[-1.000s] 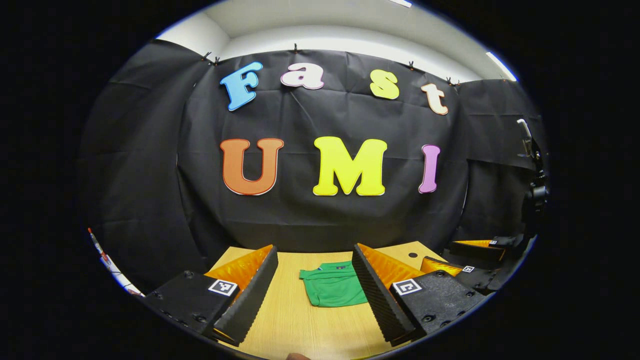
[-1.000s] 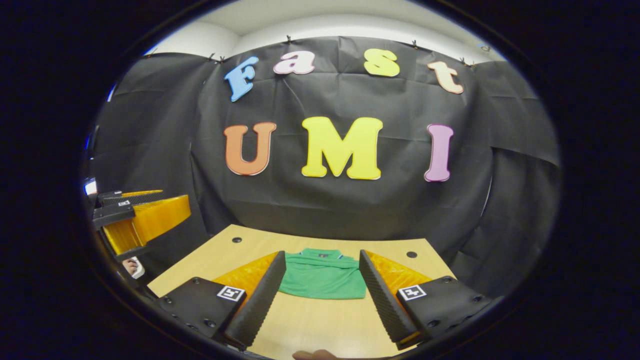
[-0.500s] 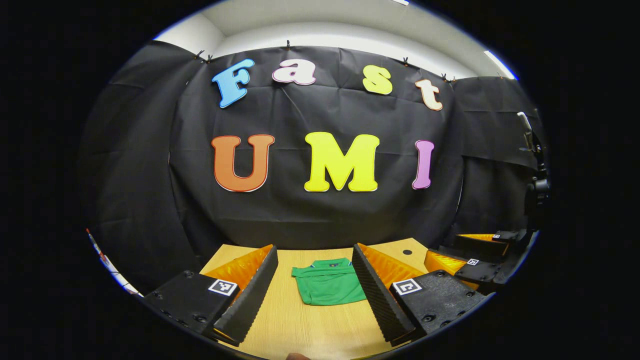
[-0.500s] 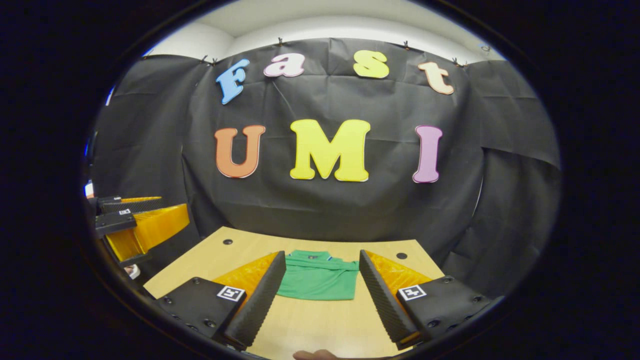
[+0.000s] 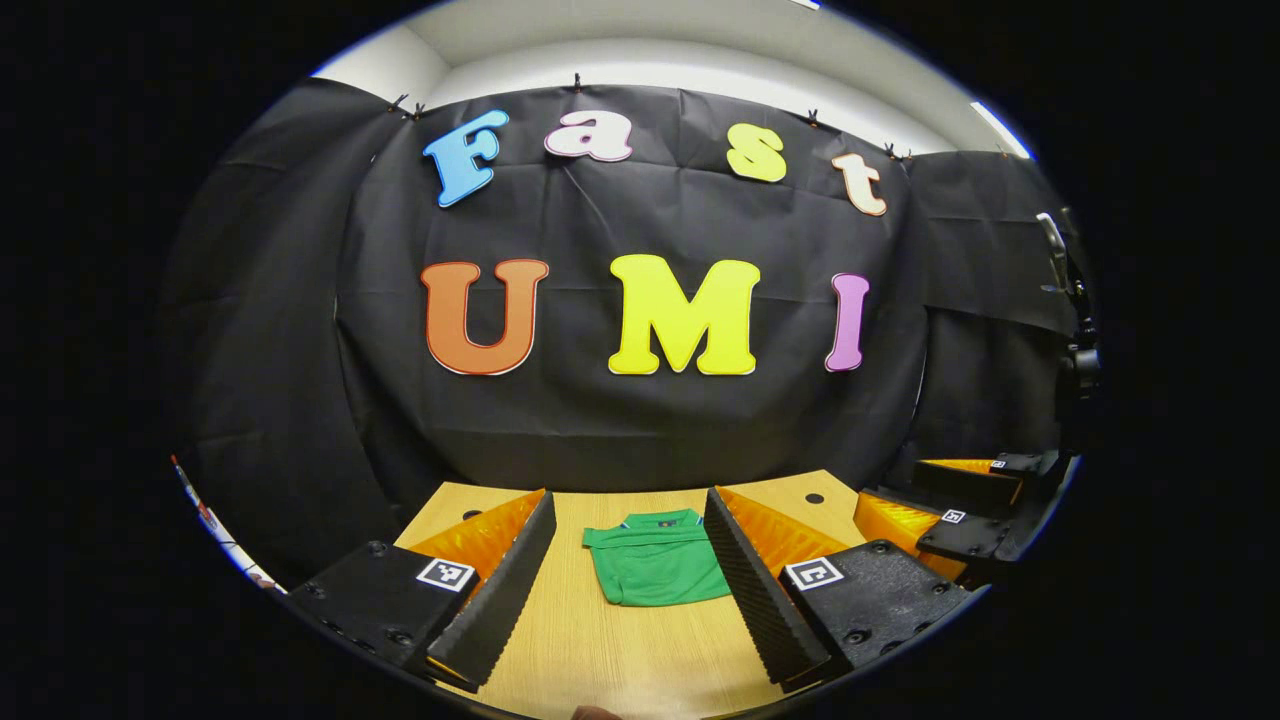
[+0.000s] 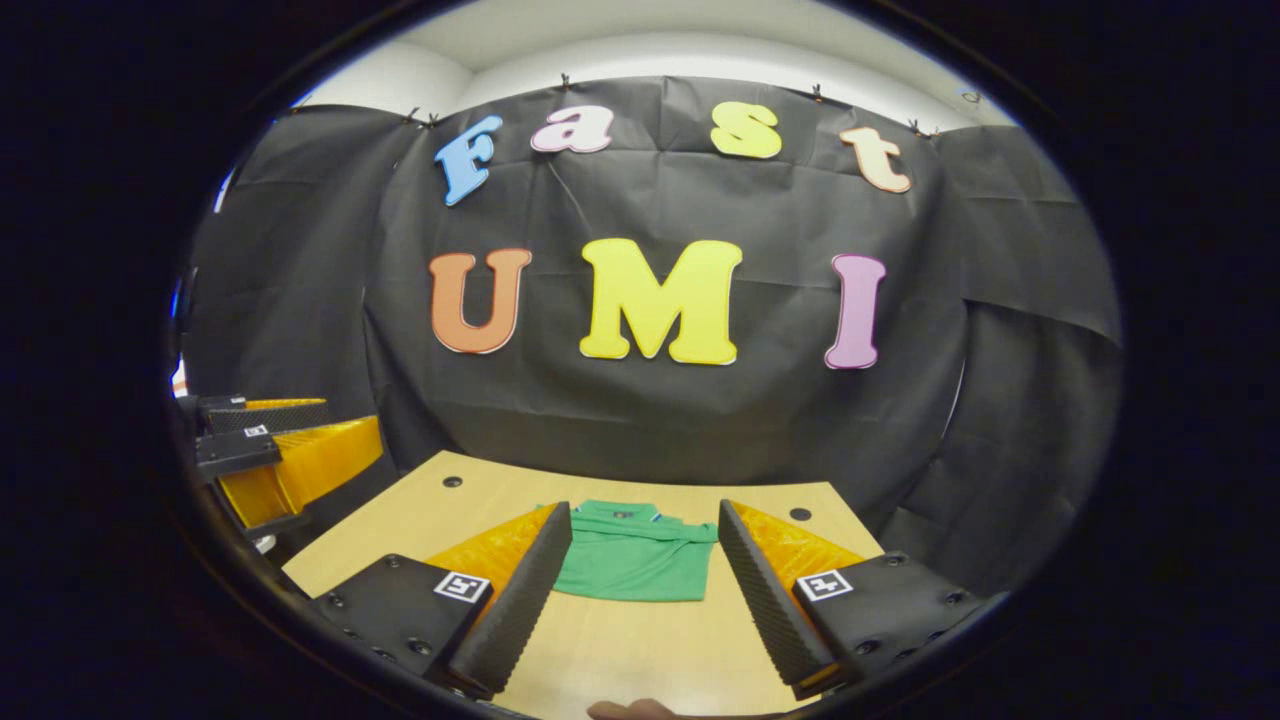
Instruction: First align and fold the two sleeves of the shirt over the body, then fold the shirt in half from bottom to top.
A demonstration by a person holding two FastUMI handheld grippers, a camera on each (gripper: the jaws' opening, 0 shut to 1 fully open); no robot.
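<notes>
Green knit polo shirt (image 5: 655, 565) folded compact on wooden table (image 6: 640, 650): soft, light; pinch edges; both grippers' (image 5: 630, 590) (image 6: 640, 590) jaws apart, empty.

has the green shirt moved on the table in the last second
No. In the right gripper view the green shirt keeps its spot against the table's far holes; its drift in both views is camera motion.
</notes>
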